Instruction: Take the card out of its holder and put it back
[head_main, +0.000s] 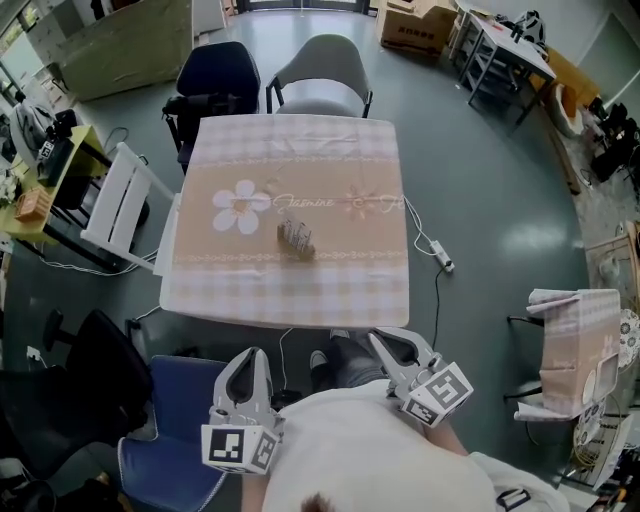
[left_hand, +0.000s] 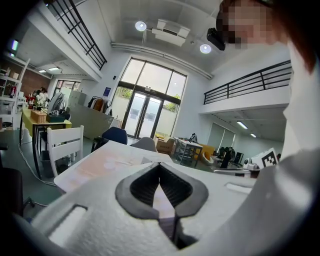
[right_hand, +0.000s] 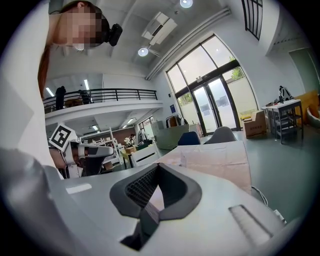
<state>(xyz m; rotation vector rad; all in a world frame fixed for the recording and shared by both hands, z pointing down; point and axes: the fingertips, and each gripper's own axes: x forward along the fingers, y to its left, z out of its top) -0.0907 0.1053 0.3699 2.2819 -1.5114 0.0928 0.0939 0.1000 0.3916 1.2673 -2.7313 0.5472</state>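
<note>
We hold the left gripper (head_main: 252, 358) low and close against the body, short of the near edge of the surface (head_main: 300, 295). This reads as a resting pose, with nothing reached for yet. Its own view shows the left gripper (left_hand: 159, 167) clenched: the jaw tips meet and there is only pink cloth beyond the gap, so it carries nothing.

Well ahead of both grippers, about midway between the lines they point along, the card holder (head_main: 295, 240) sits alone near the middle of the surface. We judge it is placed there so either gripper can come at it freely. It is too small in the head view for us to tell the card from the holder, or which way the slot faces. We take it that the card is in the holder, though we cannot confirm that.

The right gripper (head_main: 385, 345) mirrors the left one, drawn back near the body and angled slightly inward. In its own view the right gripper (right_hand: 159, 170) is likewise clenched on nothing, jaw tips touching. Our torso cuts off the handles and hands of both.
</note>
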